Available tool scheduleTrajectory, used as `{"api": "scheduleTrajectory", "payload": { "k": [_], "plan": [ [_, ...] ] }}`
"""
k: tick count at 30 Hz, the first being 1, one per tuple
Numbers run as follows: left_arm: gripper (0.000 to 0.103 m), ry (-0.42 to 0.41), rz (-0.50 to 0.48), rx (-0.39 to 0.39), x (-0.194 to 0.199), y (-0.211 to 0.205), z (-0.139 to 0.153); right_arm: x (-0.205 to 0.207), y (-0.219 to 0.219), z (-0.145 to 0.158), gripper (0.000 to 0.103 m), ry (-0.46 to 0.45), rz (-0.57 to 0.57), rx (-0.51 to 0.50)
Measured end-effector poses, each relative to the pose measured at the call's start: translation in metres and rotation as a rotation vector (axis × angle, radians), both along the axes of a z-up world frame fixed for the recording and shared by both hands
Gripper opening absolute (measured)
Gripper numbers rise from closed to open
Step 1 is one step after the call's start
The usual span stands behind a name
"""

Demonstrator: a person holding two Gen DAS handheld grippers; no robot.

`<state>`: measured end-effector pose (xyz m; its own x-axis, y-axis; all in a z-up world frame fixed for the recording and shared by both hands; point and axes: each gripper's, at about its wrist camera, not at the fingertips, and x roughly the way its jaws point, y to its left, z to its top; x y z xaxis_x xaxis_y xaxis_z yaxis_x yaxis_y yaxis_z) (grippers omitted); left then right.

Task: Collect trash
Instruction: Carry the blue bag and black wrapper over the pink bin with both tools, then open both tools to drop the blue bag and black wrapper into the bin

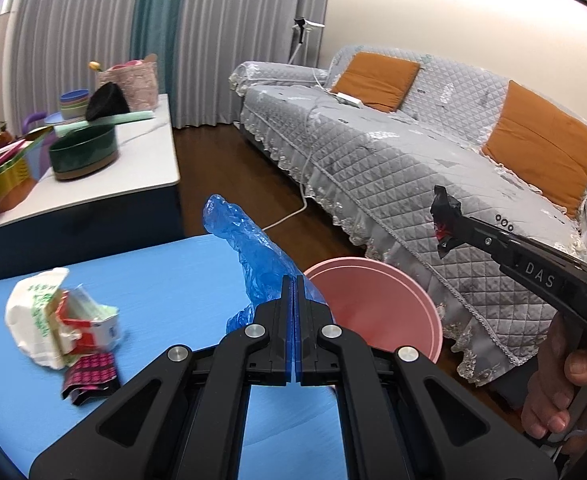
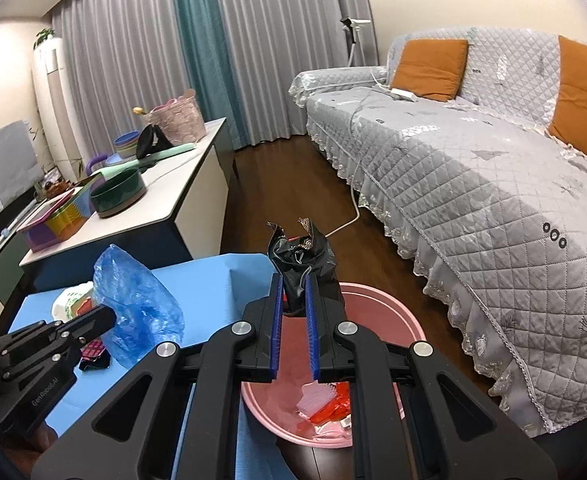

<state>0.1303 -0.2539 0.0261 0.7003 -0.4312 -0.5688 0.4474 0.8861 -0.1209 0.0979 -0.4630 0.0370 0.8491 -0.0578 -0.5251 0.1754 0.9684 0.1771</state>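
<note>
Trash is spread over three places: some lies in the pink bin (image 2: 377,304), some on the blue tabletop (image 1: 165,280), and some is held in the two tools. Largest in the room is the grey quilted sofa (image 2: 473,168) with orange cushions (image 2: 429,68), running along the right side just beyond the bin. The bin stands on the dark wood floor (image 2: 293,184), between the tabletop edge and the sofa; red and white wrappers (image 2: 325,400) lie at its bottom. The blue bag (image 1: 253,248) is pinched in the left tool (image 1: 294,280), whose jaws are fully closed on the thin film, and it stands above the tabletop's right edge, beside the bin. The right tool (image 2: 293,292) has its jaws nearly closed, gripping a crumpled black bag (image 2: 301,260) directly above the bin's far rim. On the tabletop, left of the left tool, lies a heap of white-and-green packaging (image 1: 37,312) with a red-and-white carton (image 1: 89,324) against it, and a small pink-patterned wrapper (image 1: 89,376) just in front.
</note>
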Motion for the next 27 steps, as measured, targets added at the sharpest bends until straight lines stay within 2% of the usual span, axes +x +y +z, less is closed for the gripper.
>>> {"api": "scheduleTrajectory", "payload": {
  "k": [9, 27],
  "plan": [
    [0.0, 0.023, -0.037, 0.004, 0.016, -0.029, -0.007, 0.006, -0.038, -0.004, 0.011, 0.028, -0.073, 0.044],
    [0.0, 0.08, -0.1, 0.038, 0.038, -0.07, -0.033, 0.017, -0.049, -0.018, 0.012, 0.086, -0.11, 0.057]
  ]
}}
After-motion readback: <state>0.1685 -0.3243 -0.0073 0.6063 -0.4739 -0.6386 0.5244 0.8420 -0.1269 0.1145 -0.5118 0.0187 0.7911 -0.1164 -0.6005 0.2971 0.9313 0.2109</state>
